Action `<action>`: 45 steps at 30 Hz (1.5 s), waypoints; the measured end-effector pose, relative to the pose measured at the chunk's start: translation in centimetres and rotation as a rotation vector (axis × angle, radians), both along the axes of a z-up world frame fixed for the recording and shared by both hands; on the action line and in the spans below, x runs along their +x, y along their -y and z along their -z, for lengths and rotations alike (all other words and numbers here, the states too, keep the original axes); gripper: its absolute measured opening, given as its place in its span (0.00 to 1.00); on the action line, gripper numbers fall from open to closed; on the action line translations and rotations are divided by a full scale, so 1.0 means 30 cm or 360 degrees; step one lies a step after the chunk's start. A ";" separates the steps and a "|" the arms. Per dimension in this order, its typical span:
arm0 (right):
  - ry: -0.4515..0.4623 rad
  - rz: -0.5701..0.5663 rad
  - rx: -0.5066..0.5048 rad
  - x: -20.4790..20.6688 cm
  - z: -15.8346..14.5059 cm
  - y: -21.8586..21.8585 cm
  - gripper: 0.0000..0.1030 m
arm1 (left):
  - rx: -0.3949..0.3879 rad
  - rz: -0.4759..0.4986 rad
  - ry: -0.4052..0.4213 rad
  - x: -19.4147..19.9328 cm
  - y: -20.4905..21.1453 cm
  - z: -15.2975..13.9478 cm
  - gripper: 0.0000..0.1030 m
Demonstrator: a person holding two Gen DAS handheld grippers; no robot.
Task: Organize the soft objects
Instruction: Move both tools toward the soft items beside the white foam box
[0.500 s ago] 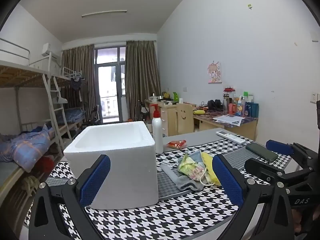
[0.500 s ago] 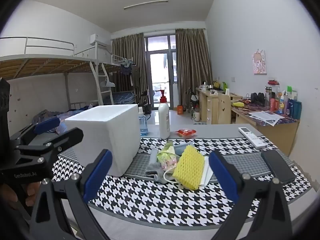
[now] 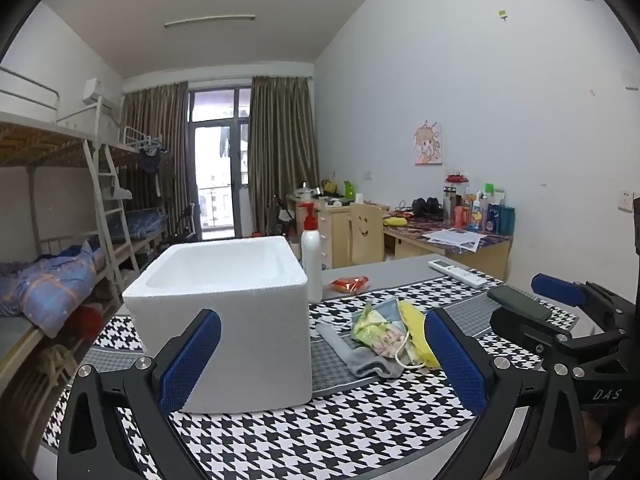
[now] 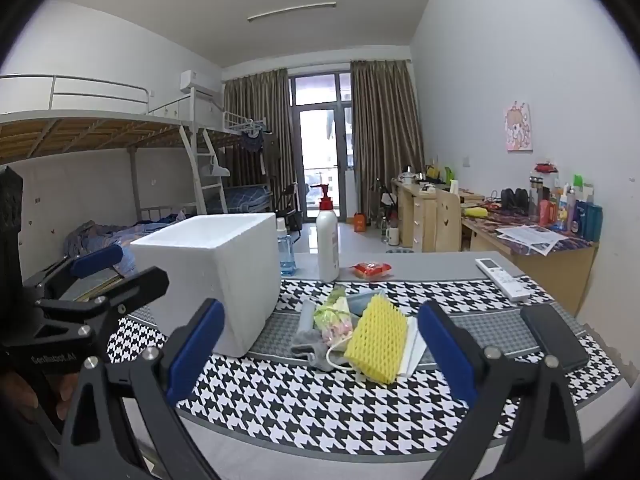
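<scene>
A white foam box stands open on the houndstooth table mat; it also shows in the right wrist view. Right of it lies a pile of soft things: a yellow foam net, a grey sock, a floral cloth and a face mask. My left gripper is open and empty, held above the near table edge in front of the box. My right gripper is open and empty, short of the pile. Each gripper shows in the other's view.
A white pump bottle, a blue bottle and a red snack packet stand behind the pile. A remote and a black phone lie at the right. Bunk beds and desks line the room.
Both views have shifted slightly; the grippers stay open and empty, and nothing on the table has moved.
</scene>
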State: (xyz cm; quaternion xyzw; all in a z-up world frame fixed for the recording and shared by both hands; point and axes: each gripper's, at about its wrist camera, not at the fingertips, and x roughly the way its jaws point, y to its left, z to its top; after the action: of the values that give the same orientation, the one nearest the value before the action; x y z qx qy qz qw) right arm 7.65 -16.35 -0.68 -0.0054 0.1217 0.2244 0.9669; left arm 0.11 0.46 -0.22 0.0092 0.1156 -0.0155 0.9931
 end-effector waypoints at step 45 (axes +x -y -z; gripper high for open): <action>0.0002 -0.0029 0.0006 0.025 0.004 0.001 0.96 | 0.0016 -0.0044 0.0012 0.004 0.003 -0.004 0.99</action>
State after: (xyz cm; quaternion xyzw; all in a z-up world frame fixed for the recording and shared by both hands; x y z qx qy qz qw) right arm 8.39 -16.38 -0.82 -0.0048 0.1207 0.2333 0.9649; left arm 0.24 0.36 -0.08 0.0128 0.1121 -0.0010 0.9936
